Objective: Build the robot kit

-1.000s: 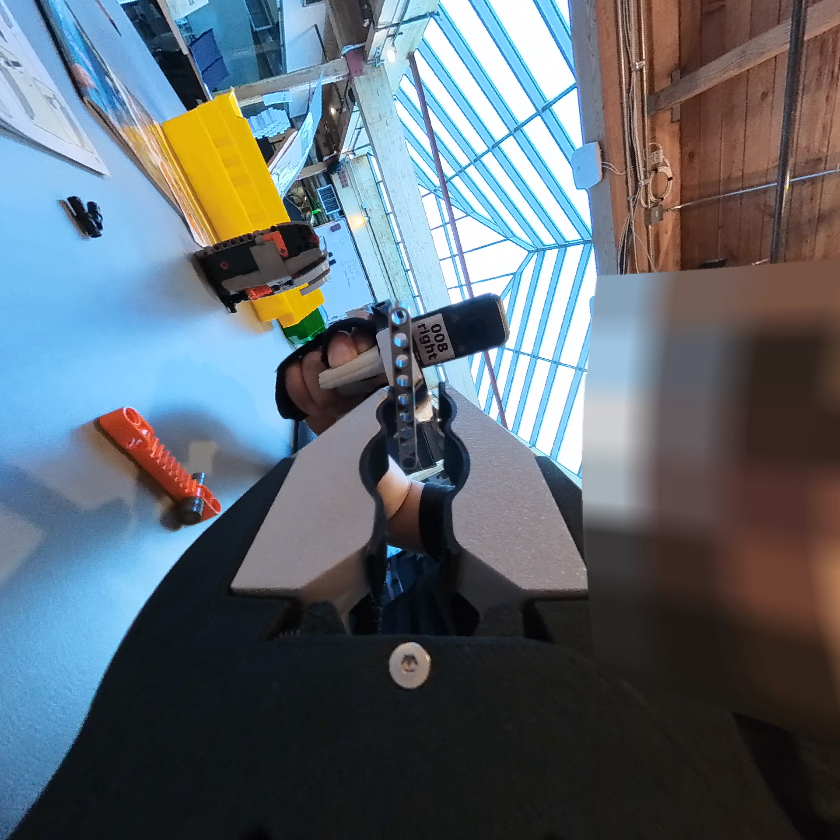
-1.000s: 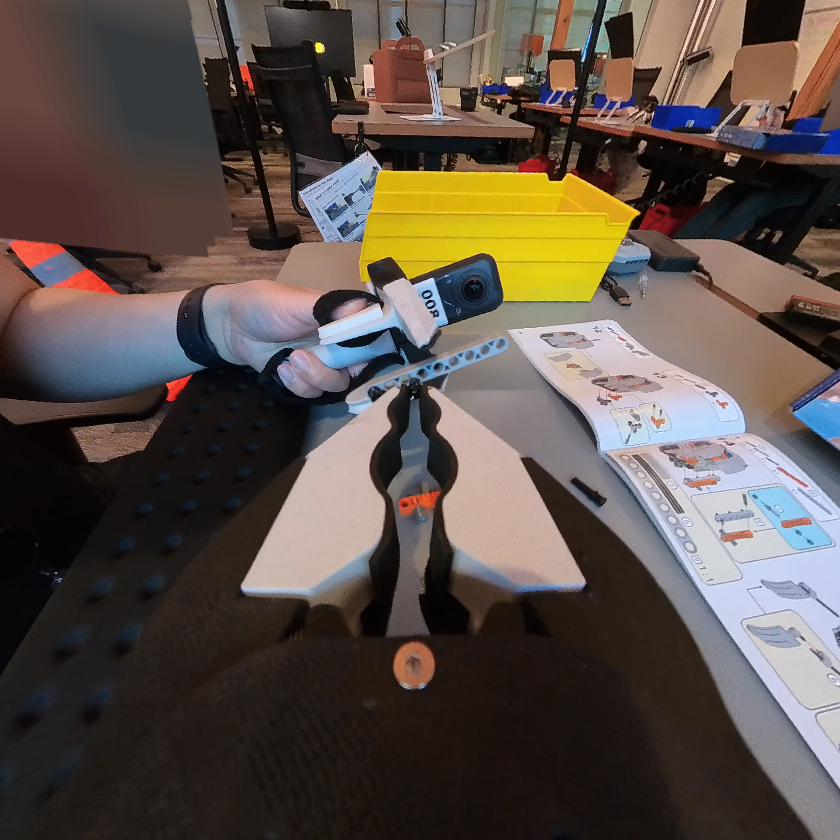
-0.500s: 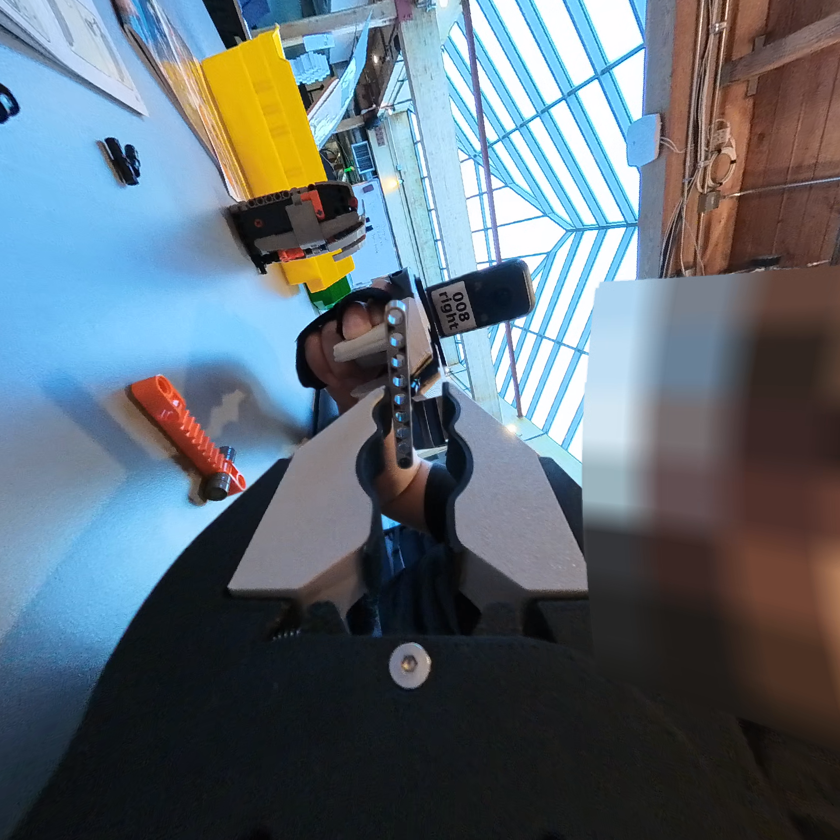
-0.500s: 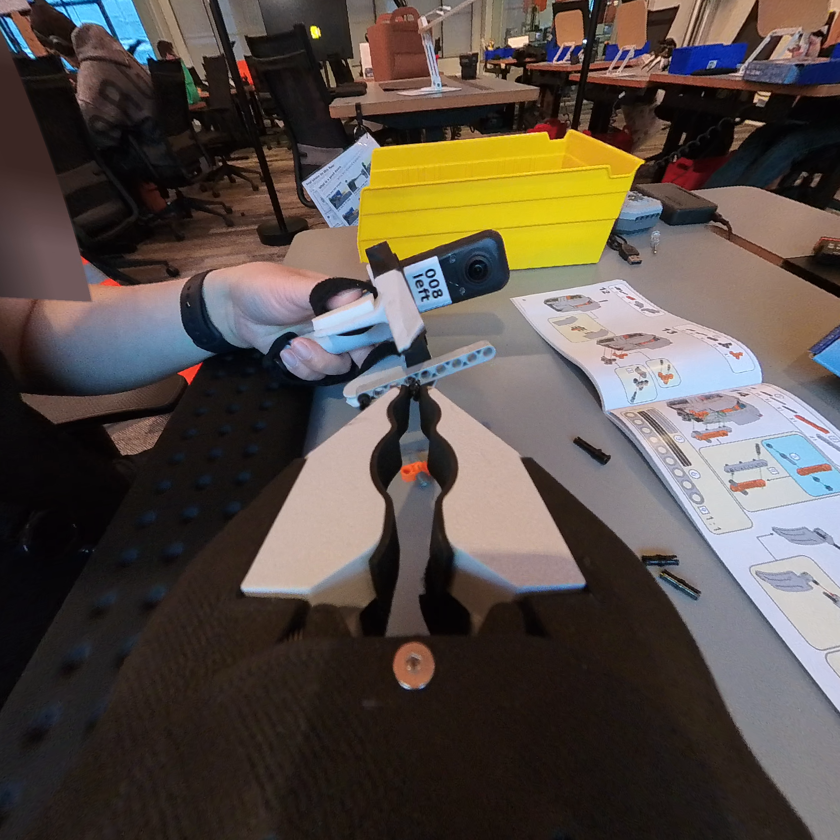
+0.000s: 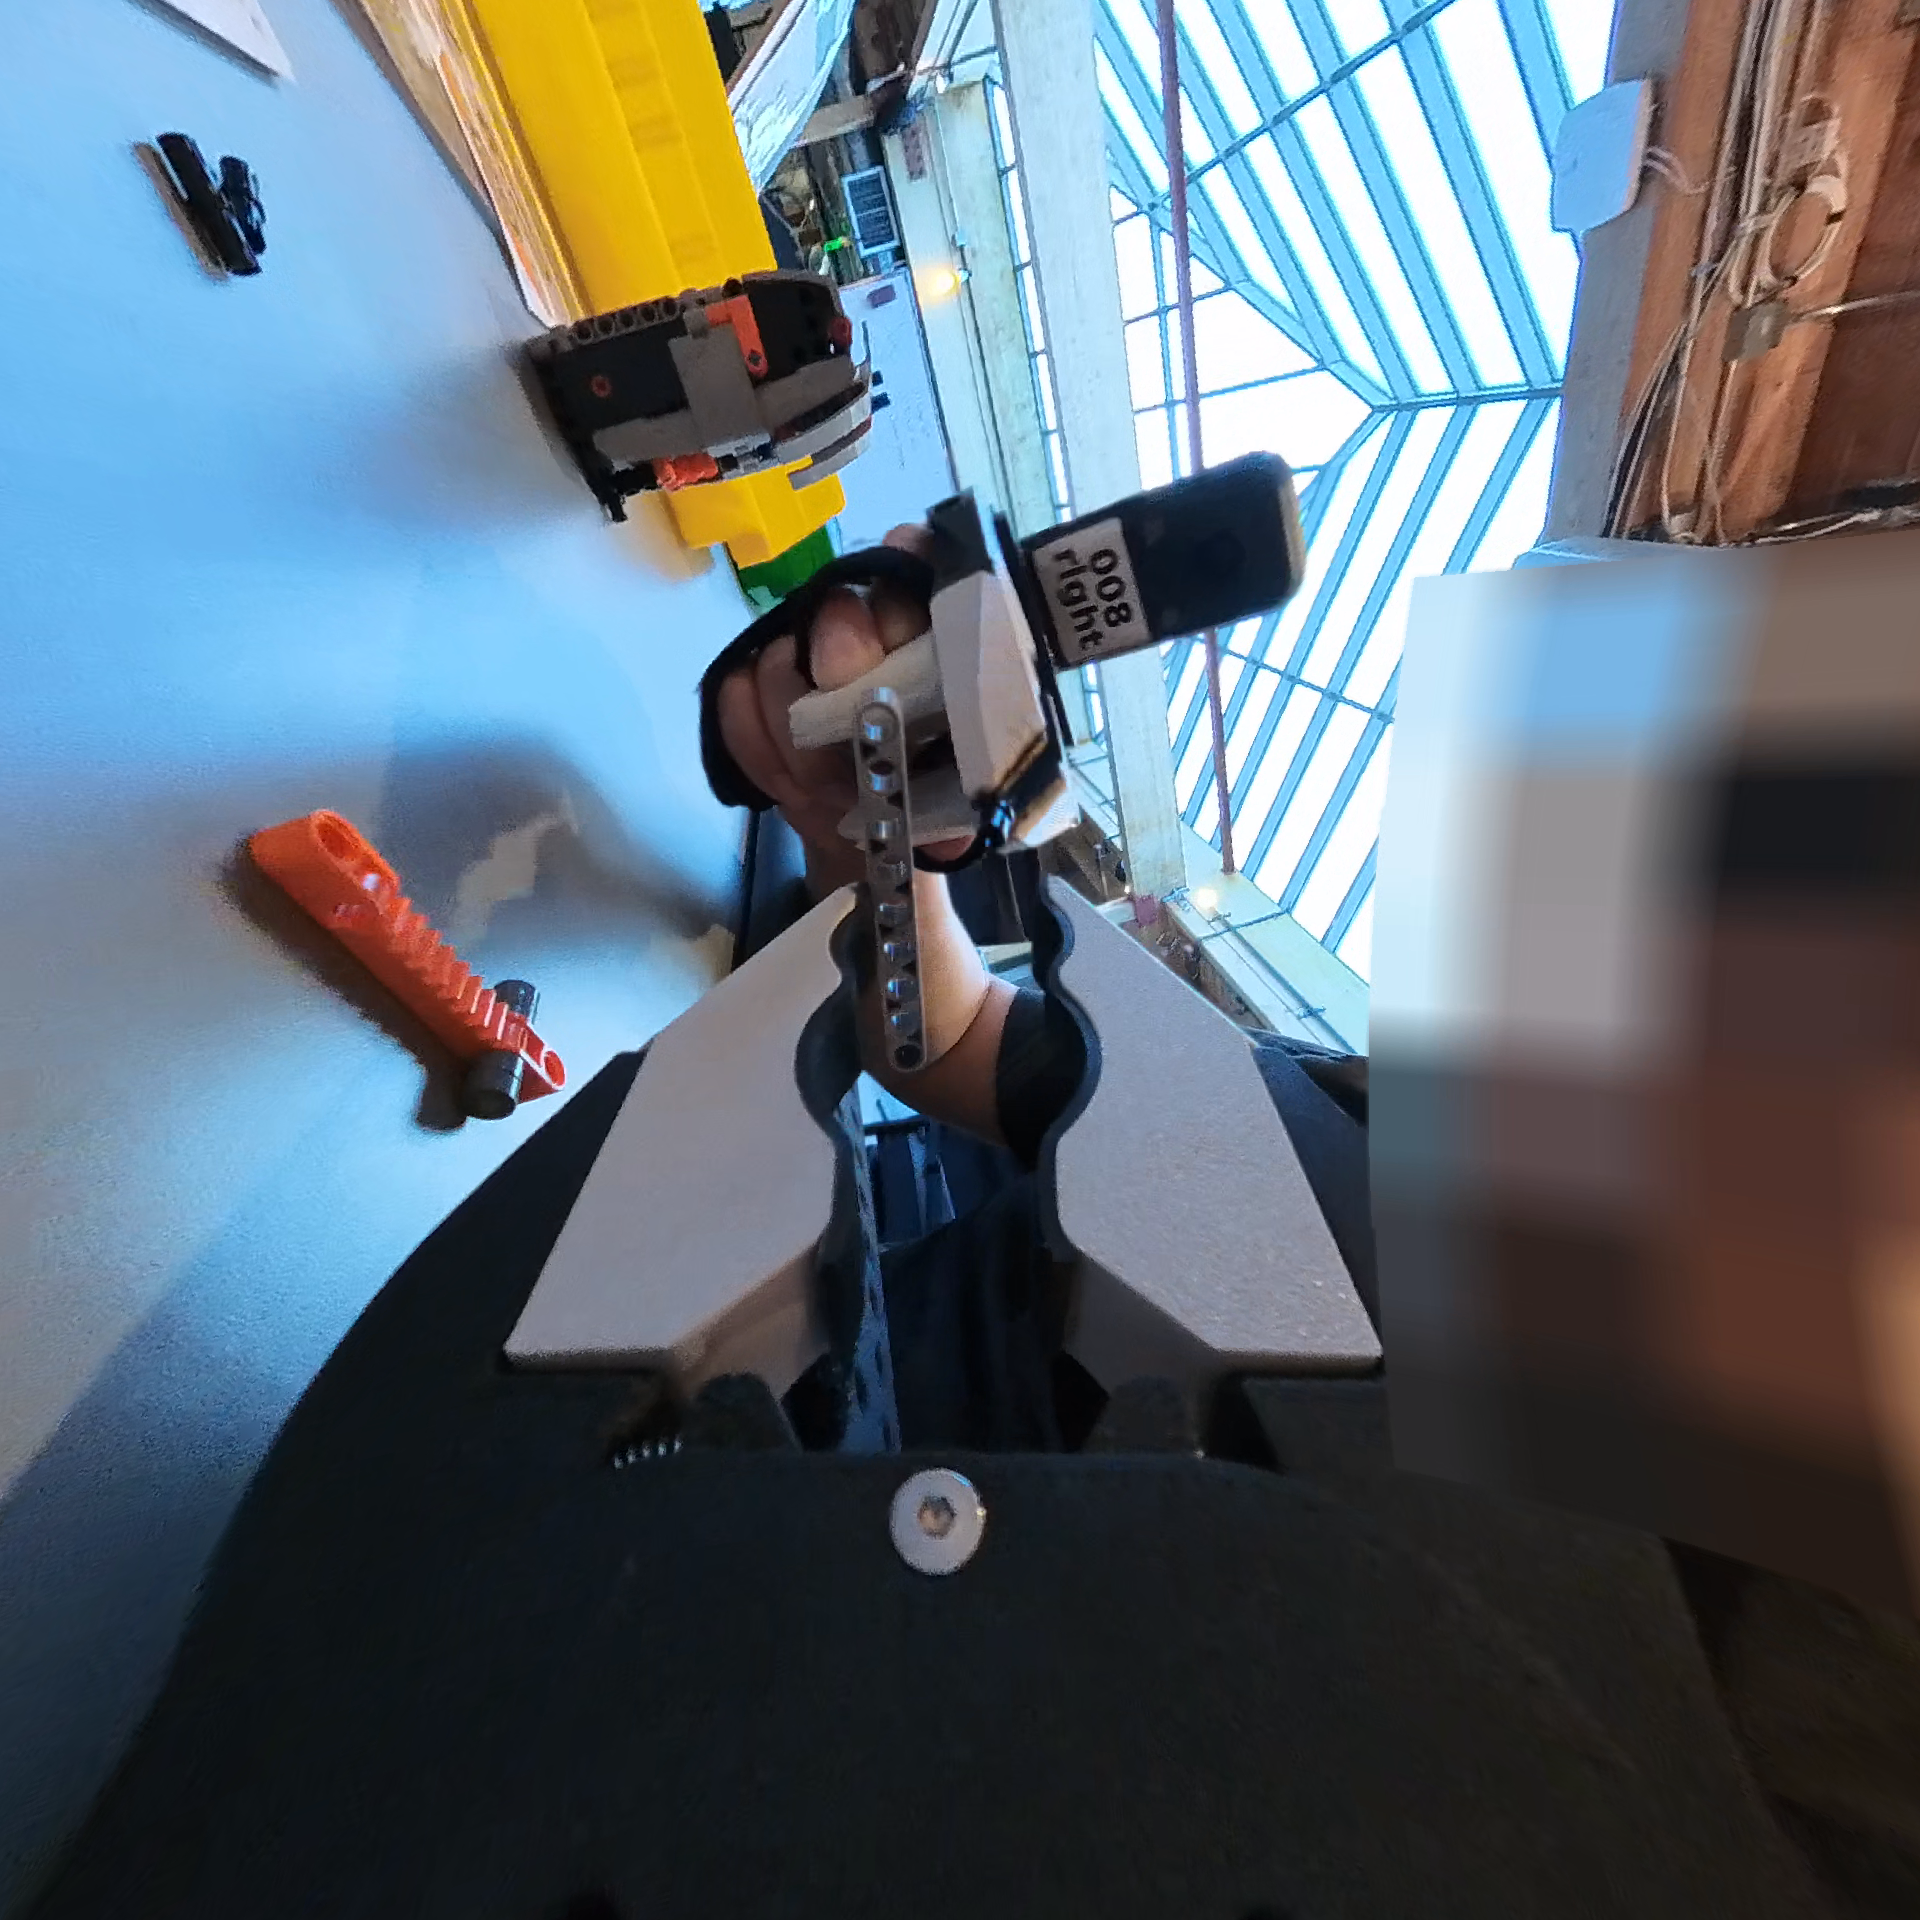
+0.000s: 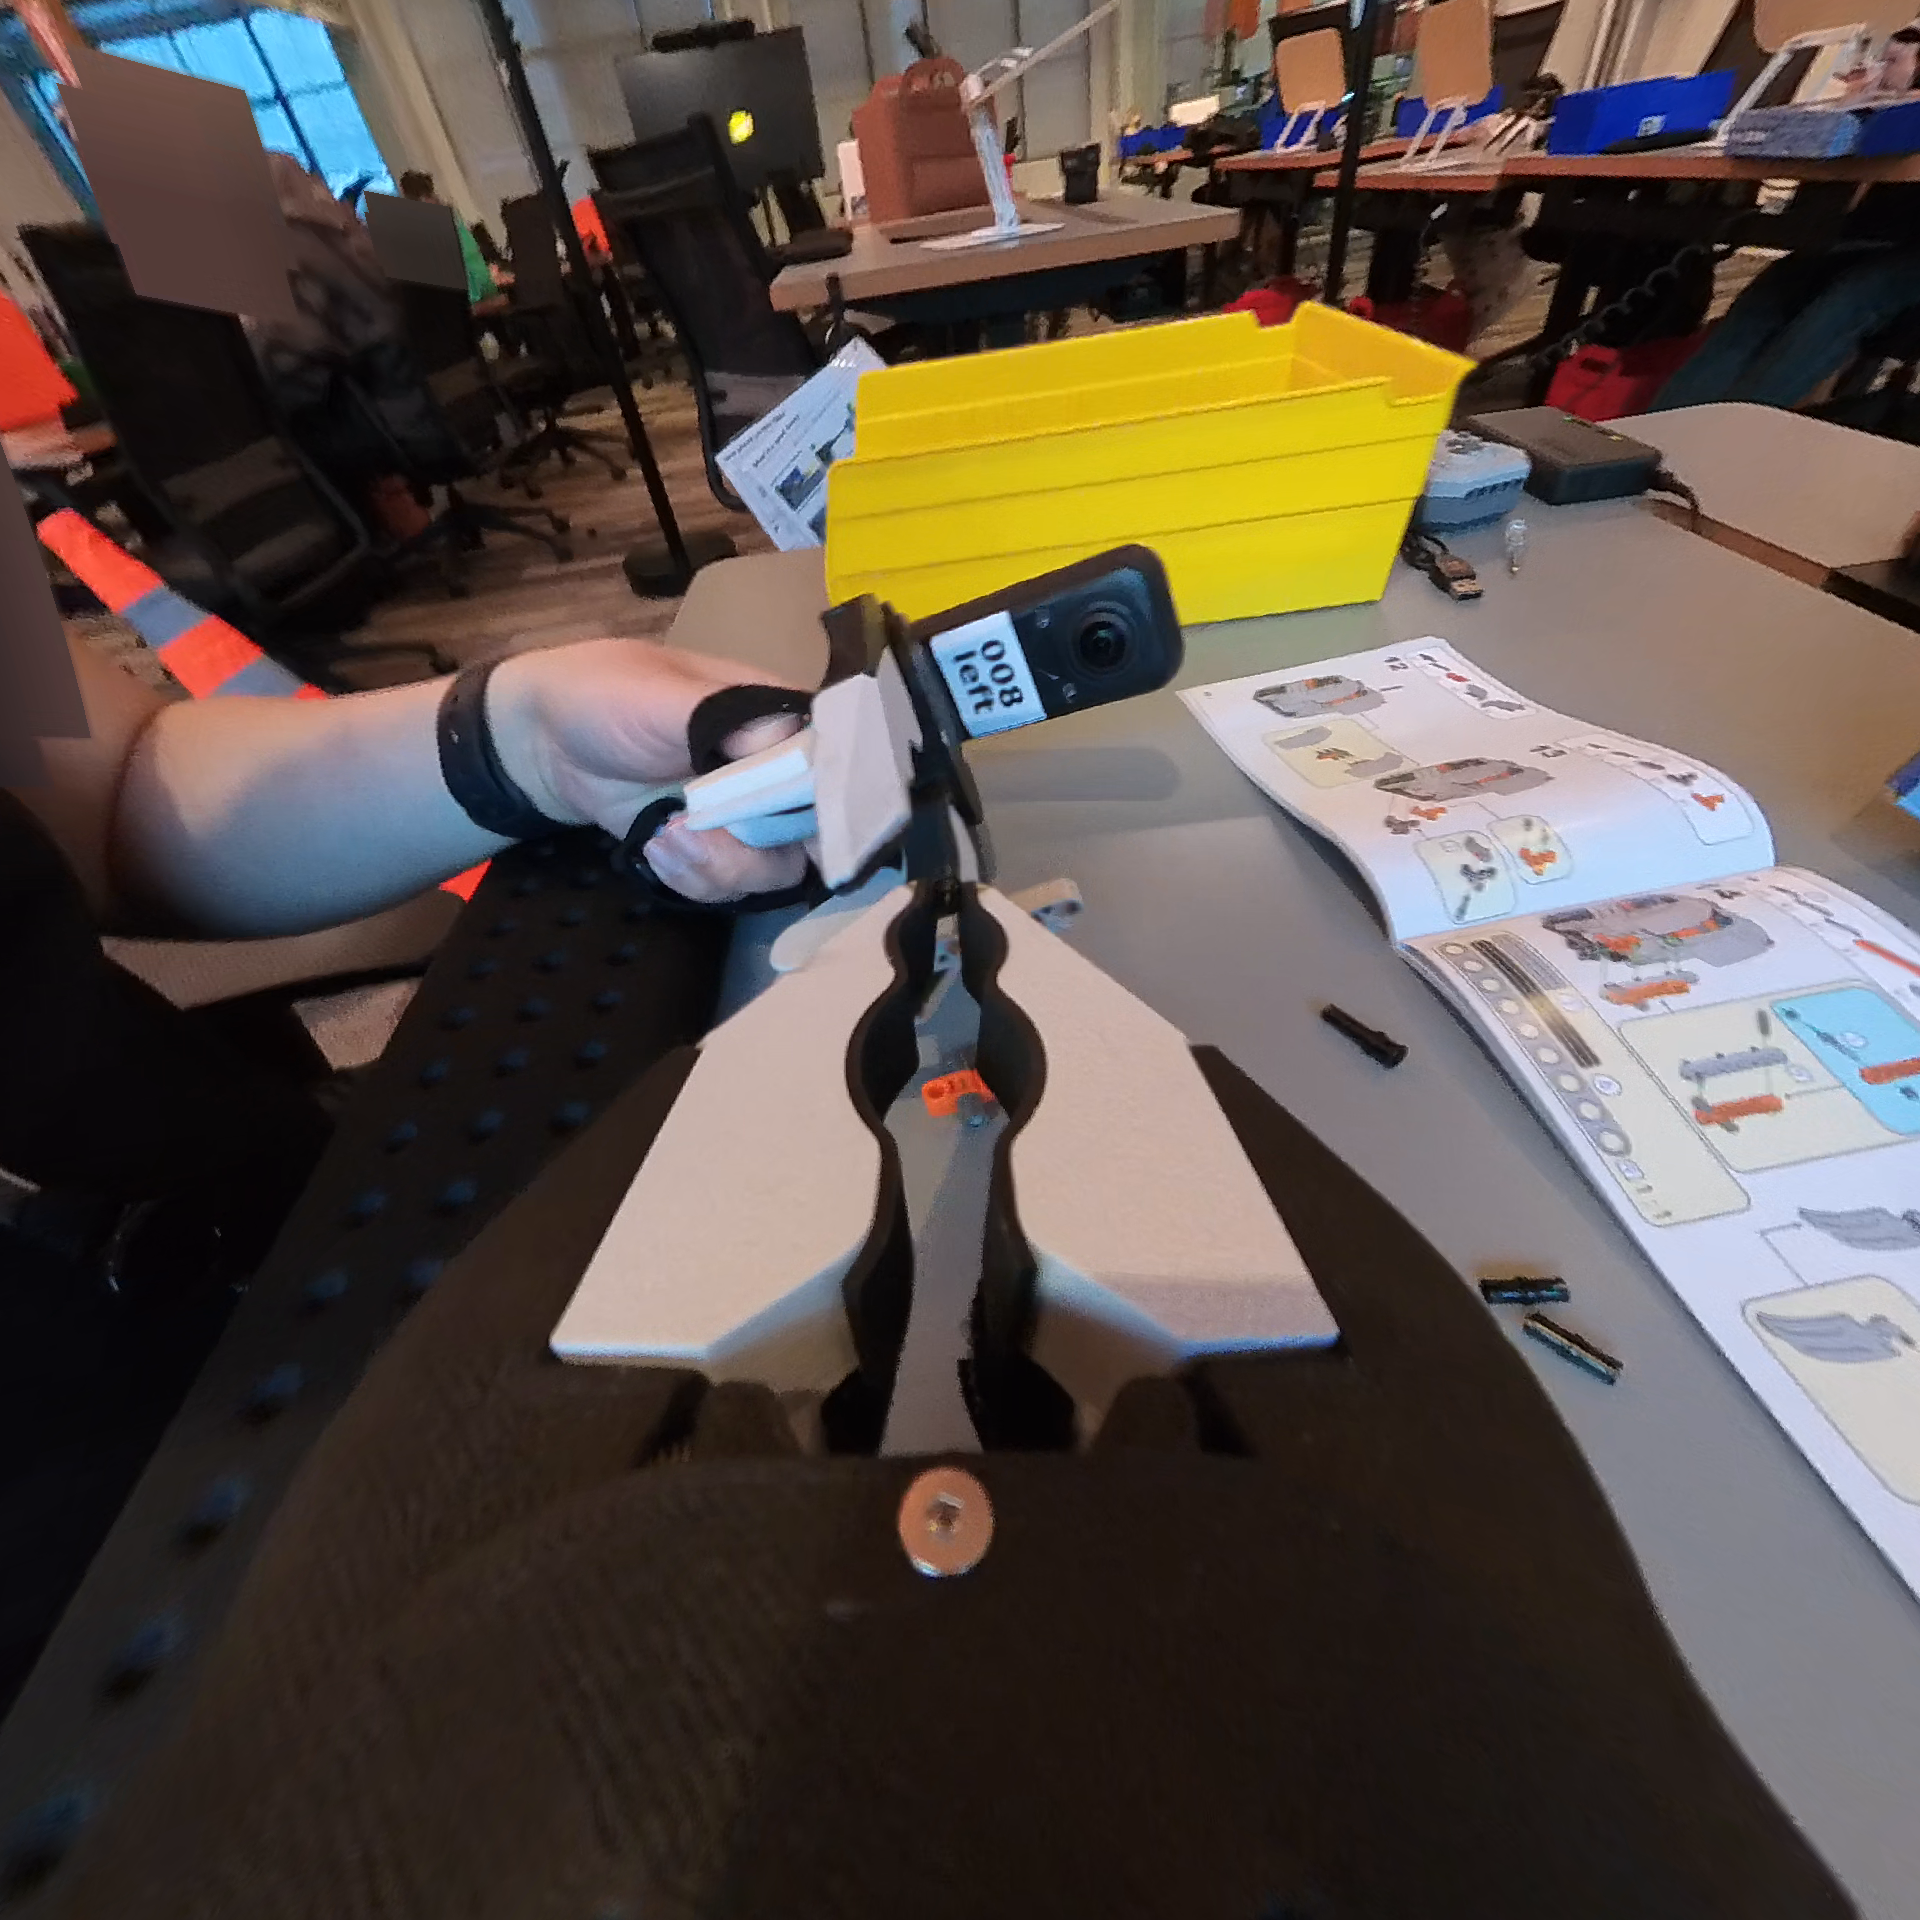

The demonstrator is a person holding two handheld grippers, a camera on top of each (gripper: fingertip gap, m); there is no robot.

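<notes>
- The left gripper has its fingers spread, a clear gap between them; a grey perforated beam stands in that gap close to the left finger, and contact cannot be judged.
- The right gripper is pinched on the grey perforated beam, whose end pokes out right of its tips above the counter.
- Each view shows the other gripper held in a hand straight ahead, a black camera on top.
- On the counter: an orange toothed part with a dark pin, a half-built grey and black model beside a yellow bin, an open instruction booklet, loose black pins, a small orange piece.
</notes>
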